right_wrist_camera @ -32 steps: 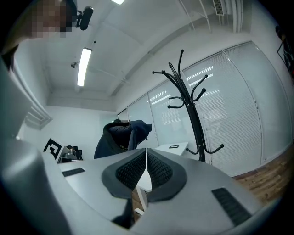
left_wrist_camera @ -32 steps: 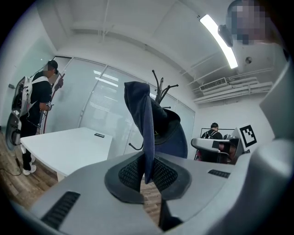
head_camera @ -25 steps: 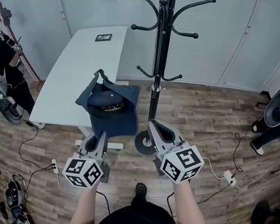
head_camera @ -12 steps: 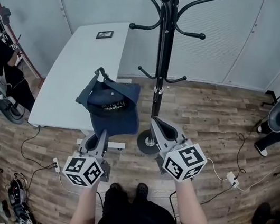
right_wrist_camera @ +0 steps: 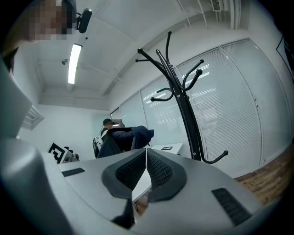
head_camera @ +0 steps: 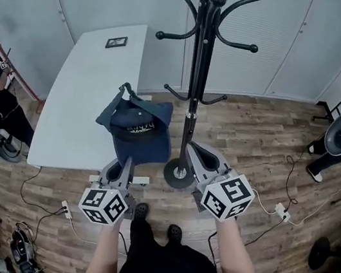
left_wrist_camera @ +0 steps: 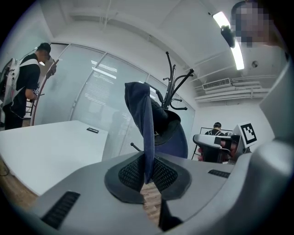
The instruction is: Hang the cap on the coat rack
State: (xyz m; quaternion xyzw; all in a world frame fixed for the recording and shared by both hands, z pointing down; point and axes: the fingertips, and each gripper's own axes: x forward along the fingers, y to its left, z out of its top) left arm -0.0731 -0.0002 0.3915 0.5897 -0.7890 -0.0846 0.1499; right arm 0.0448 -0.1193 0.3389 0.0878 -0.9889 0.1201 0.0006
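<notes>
Only the left gripper view shows the grip itself. The left gripper [left_wrist_camera: 148, 176] has its jaws almost closed, pinching a thin navy edge of the cap [left_wrist_camera: 154, 121], which rises at 12 o'clock from them. The head view adds the coat rack [head_camera: 198, 72] at the cap's 3 o'clock and the table [head_camera: 79, 97] at its 9 o'clock. The right gripper [right_wrist_camera: 146, 170] has its jaws together and holds nothing.

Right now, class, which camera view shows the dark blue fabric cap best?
The head view: the dark blue fabric cap shows nearly whole from above. The left gripper view shows it edge-on and very close; the right gripper view shows it small and farther off.
</notes>
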